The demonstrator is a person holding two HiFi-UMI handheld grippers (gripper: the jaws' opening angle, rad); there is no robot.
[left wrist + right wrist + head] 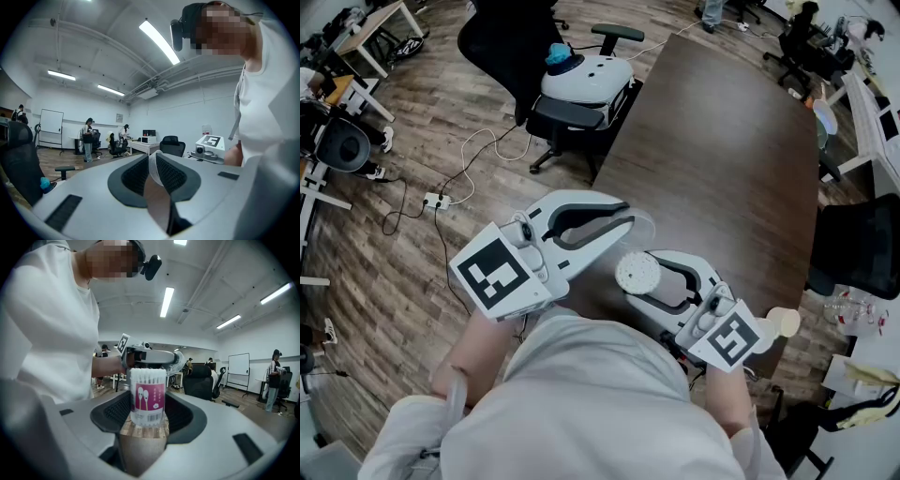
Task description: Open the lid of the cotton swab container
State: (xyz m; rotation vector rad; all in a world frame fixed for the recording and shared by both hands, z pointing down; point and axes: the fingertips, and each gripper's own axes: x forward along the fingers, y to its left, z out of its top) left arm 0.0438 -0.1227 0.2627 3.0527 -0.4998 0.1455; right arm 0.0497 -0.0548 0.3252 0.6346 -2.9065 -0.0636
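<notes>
The cotton swab container (148, 397) is a clear tube with a pink label, and it stands upright between the jaws of my right gripper (147, 417), which is shut on it. Its top is uncovered, showing the swab tips. In the head view the container's round white top (636, 272) sits at the right gripper (645, 281). The clear lid (643, 226) is held just above and behind it in my left gripper (628, 218). In the left gripper view the lid's thin edge (153, 169) is pinched between the pads of the left gripper (157, 177), whose jaws are still tightening on it.
A dark brown table (722, 141) stretches ahead beneath both grippers. An office chair carrying a white device (581, 86) stands at its left edge. Cables and a power strip (438, 200) lie on the wood floor. A black chair (858, 248) is at the right.
</notes>
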